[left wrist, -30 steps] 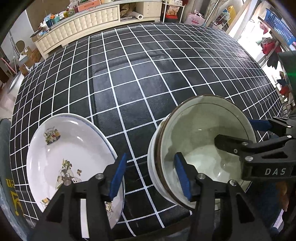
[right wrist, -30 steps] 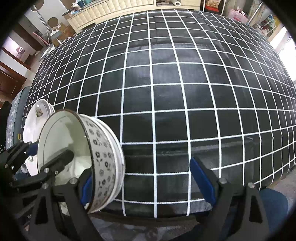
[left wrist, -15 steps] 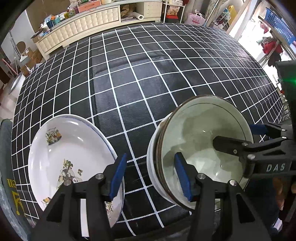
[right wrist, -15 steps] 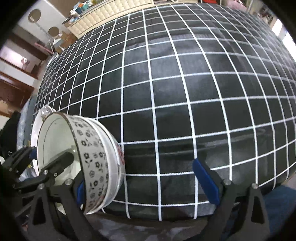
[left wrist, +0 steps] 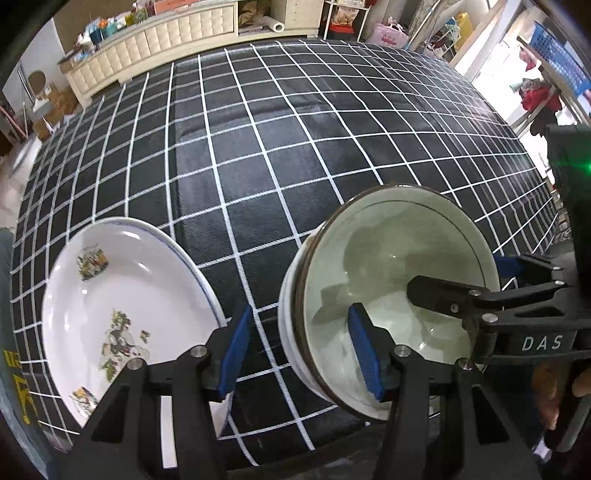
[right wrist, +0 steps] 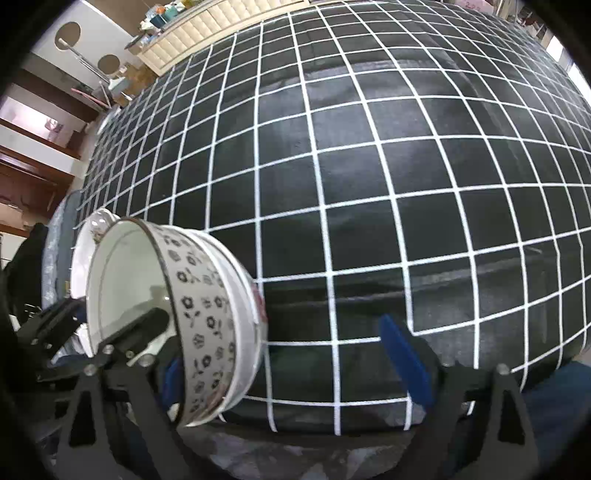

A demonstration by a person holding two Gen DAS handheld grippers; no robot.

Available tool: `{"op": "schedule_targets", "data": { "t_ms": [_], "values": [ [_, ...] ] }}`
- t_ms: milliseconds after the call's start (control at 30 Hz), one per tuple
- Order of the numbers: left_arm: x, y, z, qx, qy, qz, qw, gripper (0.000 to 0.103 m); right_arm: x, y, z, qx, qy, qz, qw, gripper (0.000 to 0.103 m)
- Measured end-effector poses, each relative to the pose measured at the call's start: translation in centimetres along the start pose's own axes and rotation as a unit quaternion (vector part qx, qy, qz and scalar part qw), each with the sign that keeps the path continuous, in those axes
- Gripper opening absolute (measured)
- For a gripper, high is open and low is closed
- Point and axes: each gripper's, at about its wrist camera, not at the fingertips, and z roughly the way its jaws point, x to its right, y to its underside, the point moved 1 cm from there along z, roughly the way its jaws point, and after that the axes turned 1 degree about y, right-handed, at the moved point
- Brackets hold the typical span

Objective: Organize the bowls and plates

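Two nested bowls (left wrist: pixel 391 280) stand near the table's front edge: a dark-rimmed flowered bowl (right wrist: pixel 199 317) inside a plain white one. Left of them lies a white flowered plate (left wrist: pixel 122 306), which peeks out behind the bowls (right wrist: pixel 92 236) in the right wrist view. My left gripper (left wrist: pixel 301 350) is open astride the bowls' left rim, one finger inside and one outside, pads clear of the wall. My right gripper (right wrist: pixel 288 369) straddles the right rim; its wide jaws are closing and its pads do not press the wall. In the left wrist view the right gripper (left wrist: pixel 461 277) reaches in from the right.
A black tablecloth with a white grid (left wrist: pixel 258 147) covers the whole table. A cream cabinet (left wrist: pixel 166 33) stands beyond the far edge, and clothes hang (left wrist: pixel 543 103) at the right. A person's fingers (left wrist: pixel 554 387) hold the right gripper. The table's front edge (right wrist: pixel 314 439) runs just below the bowls.
The right gripper has rolled and tipped a little, and its jaws stand somewhat narrower than half a second ago. The bowls, the plate and the left gripper have stayed put.
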Motion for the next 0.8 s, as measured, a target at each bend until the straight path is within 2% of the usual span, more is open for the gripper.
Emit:
{"op": "schedule_targets", "data": {
  "t_ms": [133,367,533,800],
  "values": [
    [-0.7,0.1,0.4,-0.006,0.020,-0.012,0.9997,0.051,-0.4,-0.3,0.0,-0.005,-0.024,0.000,1.000,0.074],
    [-1.3,0.3,0.5,-0.014,0.049,-0.020,0.9985,0.044,-1.4,-0.7,0.7,-0.005,-0.042,0.000,0.999,0.071],
    [-1.0,0.6,0.6,-0.011,0.046,-0.020,0.9987,0.044,-1.9,-0.5,0.7,-0.008,-0.069,-0.001,0.998,0.051],
    [0.1,0.8,0.4,-0.002,0.039,-0.010,0.9992,0.045,-3.2,-0.5,1.5,-0.024,-0.069,-0.006,0.997,0.052]
  ]
}}
